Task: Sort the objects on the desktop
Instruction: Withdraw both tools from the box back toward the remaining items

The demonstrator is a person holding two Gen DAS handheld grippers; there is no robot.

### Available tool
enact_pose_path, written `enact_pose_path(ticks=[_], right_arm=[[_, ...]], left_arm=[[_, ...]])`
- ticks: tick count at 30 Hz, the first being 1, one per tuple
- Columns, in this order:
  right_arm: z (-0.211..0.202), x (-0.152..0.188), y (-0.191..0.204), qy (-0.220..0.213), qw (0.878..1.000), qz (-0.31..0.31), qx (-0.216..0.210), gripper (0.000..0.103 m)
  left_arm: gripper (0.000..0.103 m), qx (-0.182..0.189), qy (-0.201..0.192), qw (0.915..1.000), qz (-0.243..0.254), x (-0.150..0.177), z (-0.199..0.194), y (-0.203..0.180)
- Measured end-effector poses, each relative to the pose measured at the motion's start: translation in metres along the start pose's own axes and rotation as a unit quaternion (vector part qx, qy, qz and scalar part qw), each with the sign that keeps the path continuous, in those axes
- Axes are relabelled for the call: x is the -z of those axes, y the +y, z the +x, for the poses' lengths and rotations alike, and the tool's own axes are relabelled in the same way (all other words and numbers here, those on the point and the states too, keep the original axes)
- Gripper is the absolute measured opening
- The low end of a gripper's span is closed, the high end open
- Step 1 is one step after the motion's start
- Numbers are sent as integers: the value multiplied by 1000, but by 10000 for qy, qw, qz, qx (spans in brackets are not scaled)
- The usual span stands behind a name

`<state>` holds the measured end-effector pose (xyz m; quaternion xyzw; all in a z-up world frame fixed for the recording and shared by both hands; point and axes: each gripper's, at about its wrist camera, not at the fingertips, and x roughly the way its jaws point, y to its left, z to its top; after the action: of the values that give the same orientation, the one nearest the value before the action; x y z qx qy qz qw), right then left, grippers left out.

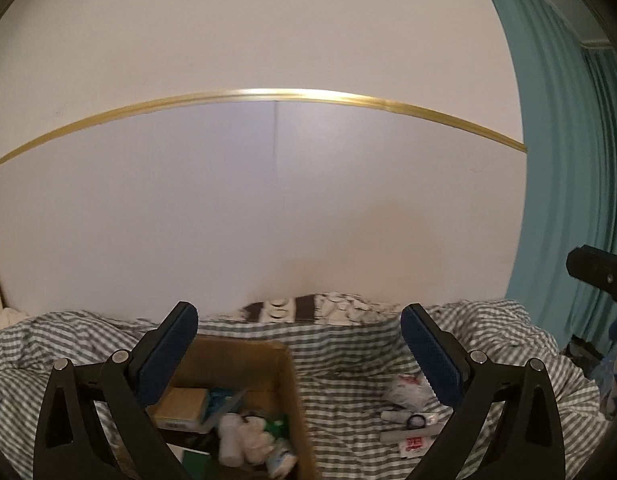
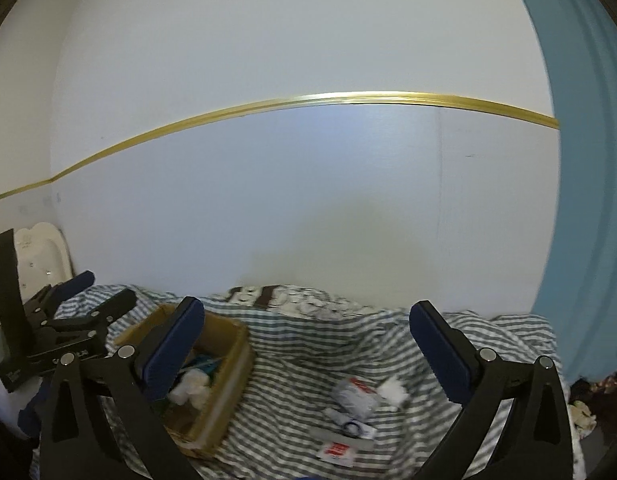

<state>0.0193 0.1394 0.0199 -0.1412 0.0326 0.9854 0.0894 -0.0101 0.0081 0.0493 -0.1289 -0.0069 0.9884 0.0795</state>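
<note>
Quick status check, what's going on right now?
Left gripper, right gripper open, empty. Cardboard box part filled. Packets loose on striped cloth.

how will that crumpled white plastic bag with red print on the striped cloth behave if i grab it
The crumpled white plastic bag with red print looks thin and wrinkled, so it will probably be floppy and sag when lifted. It seems light, likely sliding if pushed. It lies on the loose grey-and-white striped cloth, which may bunch up underneath.
</note>
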Motion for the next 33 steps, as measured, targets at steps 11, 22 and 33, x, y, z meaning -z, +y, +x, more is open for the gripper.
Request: enact_pose_path(ticks=[11,22,33], right_arm=[[18,32,-60,74,9998,136,144,103],[72,76,-90,629,9978,-159,134,91],[149,99,-116,1192,9928,-141,34,80]], left_arm=[[103,475,362,9973,429,34,48,-59],[103,795,1312,9850,792,91,114,-111],[103,900,2010,9721,813,137,182,-139]])
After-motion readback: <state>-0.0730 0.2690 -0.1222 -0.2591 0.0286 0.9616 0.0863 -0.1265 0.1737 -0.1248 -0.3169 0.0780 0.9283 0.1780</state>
